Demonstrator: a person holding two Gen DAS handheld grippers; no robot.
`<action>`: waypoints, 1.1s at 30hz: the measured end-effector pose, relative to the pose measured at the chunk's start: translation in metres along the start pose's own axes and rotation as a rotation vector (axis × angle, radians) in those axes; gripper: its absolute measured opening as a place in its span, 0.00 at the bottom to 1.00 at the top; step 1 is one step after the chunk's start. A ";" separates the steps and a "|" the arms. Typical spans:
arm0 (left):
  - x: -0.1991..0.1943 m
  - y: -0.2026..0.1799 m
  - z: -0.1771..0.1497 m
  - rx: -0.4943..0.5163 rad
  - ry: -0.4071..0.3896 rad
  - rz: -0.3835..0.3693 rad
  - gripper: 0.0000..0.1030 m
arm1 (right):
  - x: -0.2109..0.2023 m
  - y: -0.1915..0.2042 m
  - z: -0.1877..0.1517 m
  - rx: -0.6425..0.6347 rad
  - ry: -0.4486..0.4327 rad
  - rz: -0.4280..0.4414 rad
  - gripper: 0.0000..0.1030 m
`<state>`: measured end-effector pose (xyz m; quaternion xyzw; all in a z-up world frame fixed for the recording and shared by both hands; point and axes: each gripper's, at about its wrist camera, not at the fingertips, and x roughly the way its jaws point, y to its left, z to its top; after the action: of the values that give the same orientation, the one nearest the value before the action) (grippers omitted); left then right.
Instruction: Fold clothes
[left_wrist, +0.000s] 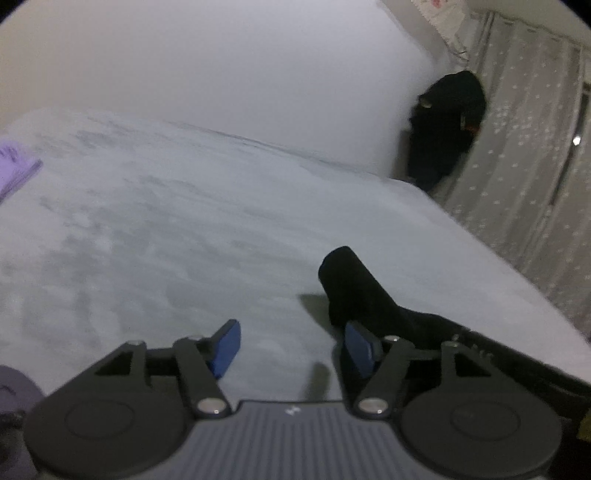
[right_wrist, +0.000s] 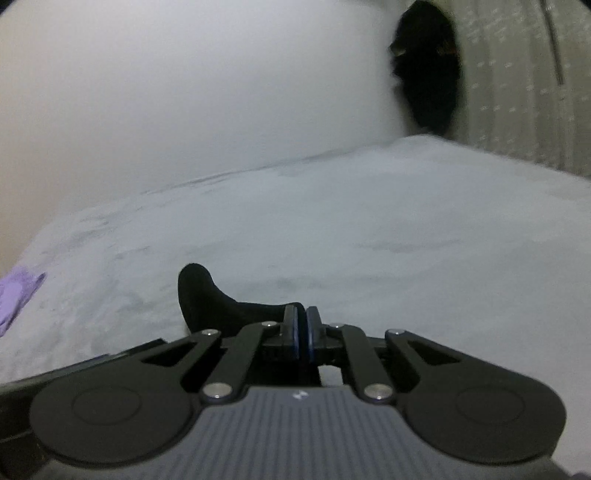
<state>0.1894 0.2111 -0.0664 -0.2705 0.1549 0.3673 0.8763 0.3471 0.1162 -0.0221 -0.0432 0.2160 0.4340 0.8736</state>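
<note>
You are pinching the near end of the black sock (right_wrist: 221, 306) in your right gripper (right_wrist: 302, 332), pads pressed together on the cloth, while your left gripper (left_wrist: 291, 349) is hanging spread and empty just beside the sock on the white bedsheet (left_wrist: 166, 229), so keep that pinch firm

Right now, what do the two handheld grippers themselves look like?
Both match: the left gripper and right gripper have black linkage arms with silver pivot pins, round black side discs, a ribbed grey body bearing a small white mark, and blue pads on the jaws.
</note>
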 end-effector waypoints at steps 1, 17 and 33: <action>0.001 0.000 0.000 -0.010 0.007 -0.027 0.66 | -0.002 -0.001 0.000 0.000 -0.009 -0.027 0.09; 0.046 0.004 0.004 -0.251 0.108 -0.295 0.63 | -0.012 -0.075 -0.014 0.389 0.073 0.023 0.09; 0.072 -0.005 0.006 -0.241 0.035 -0.401 0.03 | -0.016 -0.065 -0.012 0.378 0.027 0.064 0.09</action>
<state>0.2426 0.2516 -0.0938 -0.4048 0.0682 0.1967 0.8904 0.3855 0.0610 -0.0334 0.1228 0.3066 0.4124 0.8490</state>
